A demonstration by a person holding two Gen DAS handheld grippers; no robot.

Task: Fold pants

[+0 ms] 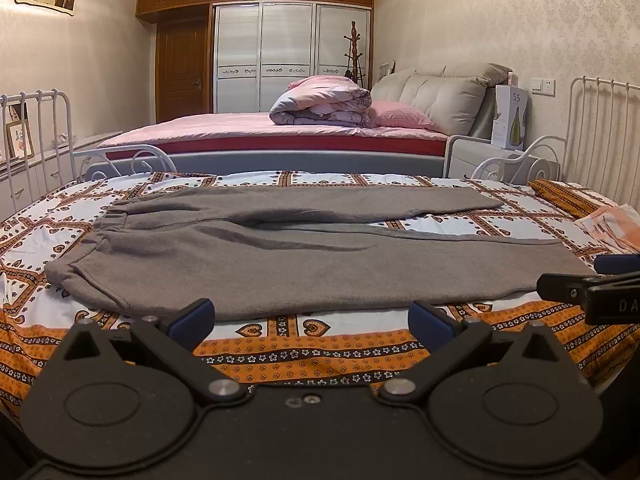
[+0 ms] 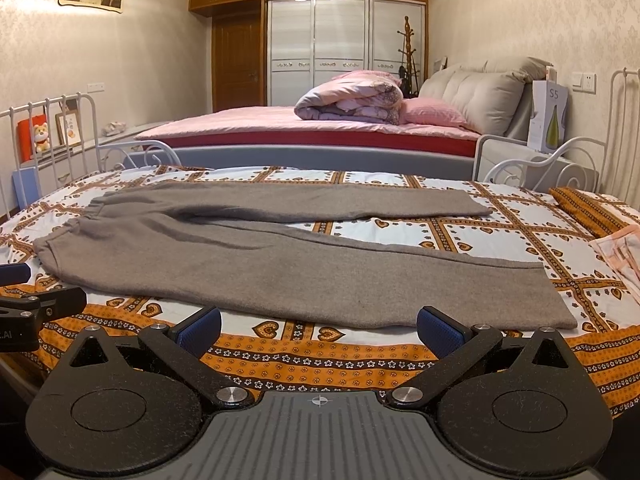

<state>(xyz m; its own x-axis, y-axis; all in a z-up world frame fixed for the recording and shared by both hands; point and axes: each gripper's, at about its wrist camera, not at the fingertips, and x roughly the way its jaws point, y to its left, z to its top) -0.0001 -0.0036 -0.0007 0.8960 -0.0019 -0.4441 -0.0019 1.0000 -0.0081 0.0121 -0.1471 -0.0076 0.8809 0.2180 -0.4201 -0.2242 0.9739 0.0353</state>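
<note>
The grey pants lie flat on the patterned bed, with the waistband at the left and the two legs spread apart toward the right. No fold is made yet, I think.

At the left, the left claw hangs just before the near edge of the pants, its jaws wide apart and holding nothing. At the right, the right claw is the same: jaws apart, empty, near the edge of the near leg.

To do this step well, I would take the near leg with both claws, one close to the waistband and one close to the hem, lift only a little, and lay it over the far leg so the edges meet without wrinkles.

As for containers, only a white box stands beside the far pink bed; what is inside cannot be seen.
</note>
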